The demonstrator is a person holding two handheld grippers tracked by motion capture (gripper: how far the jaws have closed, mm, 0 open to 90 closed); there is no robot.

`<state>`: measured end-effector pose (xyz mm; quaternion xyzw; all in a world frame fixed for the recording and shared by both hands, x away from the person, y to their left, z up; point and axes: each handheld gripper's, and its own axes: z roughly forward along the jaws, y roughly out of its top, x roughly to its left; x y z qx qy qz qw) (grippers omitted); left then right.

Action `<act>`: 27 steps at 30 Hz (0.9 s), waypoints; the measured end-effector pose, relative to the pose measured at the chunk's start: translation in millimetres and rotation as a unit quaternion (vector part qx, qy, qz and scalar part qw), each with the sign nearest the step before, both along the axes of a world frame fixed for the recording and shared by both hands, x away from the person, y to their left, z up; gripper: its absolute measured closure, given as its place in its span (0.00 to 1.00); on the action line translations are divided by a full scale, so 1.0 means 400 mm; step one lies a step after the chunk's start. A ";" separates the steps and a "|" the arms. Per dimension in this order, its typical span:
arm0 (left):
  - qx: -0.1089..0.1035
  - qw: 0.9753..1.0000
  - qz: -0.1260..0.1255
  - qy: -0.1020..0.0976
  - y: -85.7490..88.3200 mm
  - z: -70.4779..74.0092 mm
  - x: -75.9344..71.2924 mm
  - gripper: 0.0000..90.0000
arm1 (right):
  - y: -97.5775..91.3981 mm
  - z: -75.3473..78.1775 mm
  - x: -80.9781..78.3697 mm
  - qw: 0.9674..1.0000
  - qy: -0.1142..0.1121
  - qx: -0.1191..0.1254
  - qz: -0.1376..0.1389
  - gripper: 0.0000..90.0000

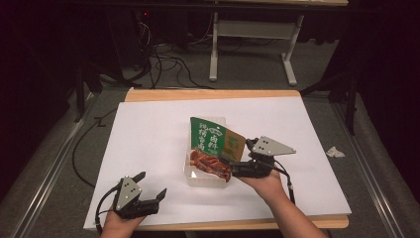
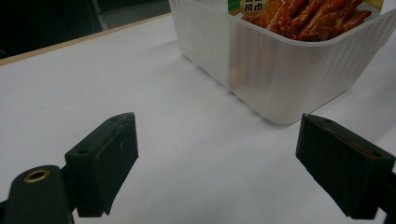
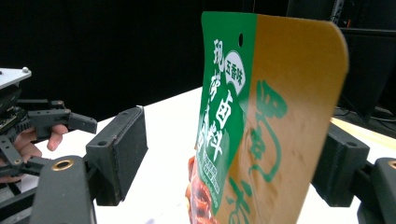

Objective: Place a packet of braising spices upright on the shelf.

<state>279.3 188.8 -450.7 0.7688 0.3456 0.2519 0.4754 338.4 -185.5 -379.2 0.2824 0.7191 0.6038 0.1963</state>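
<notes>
Standing in the white tub (image 1: 190, 171), the snack pouch (image 1: 214, 145) sits between the right tool's (image 1: 231, 160) spread jaws; left tool (image 1: 151, 186) spread.

Beyond the far edge of the table (image 1: 148, 124), a white frame (image 1: 252, 29) and tangled cables (image 1: 163, 64); right of it, crumpled paper (image 1: 335, 152).

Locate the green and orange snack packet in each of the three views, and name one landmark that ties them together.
High view: the snack packet stands at the table's middle, in the white tub, just left of the right gripper.
Left gripper view: its red printed bottom sits at the top right, inside the tub.
Right gripper view: it rises at the middle right, between the open jaws.
Shared landmark: the white table sheet.
</notes>
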 end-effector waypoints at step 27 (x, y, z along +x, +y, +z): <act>0.003 1.000 0.002 0.002 -0.006 -0.003 0.002 0.15 | -0.279 -0.043 -0.100 0.995 0.013 -0.015 -0.097 0.21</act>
